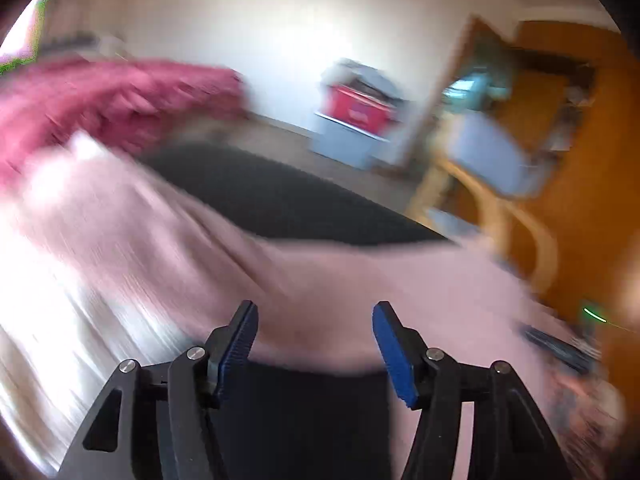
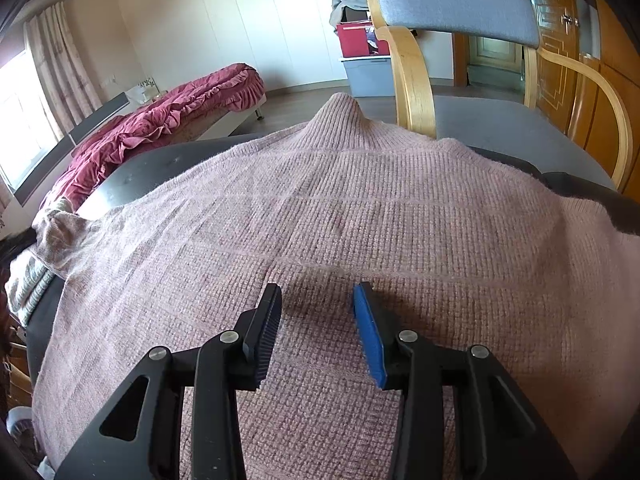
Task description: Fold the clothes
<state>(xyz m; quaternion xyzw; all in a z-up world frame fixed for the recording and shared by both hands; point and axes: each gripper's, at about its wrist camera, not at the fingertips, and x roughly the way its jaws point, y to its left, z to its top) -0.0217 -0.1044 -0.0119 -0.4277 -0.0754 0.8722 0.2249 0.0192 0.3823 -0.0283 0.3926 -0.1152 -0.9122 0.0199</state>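
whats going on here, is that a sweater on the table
Yes. A pink knit sweater lies spread over a dark table, ready for folding. A person holds a gripper in each hand. The right gripper hangs over the sweater's middle, jaws open, gripping nothing. The left gripper is also open and empty, near the sweater's edge; its view is heavily blurred. No fold shows yet. A wooden chair stands behind the table.

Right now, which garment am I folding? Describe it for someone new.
Find the dark table in front of the grey chair. Spread flat across it lies the pink sweater: ribbed knit, dusty pink, unlike the crumpled pale knit at its left edge.
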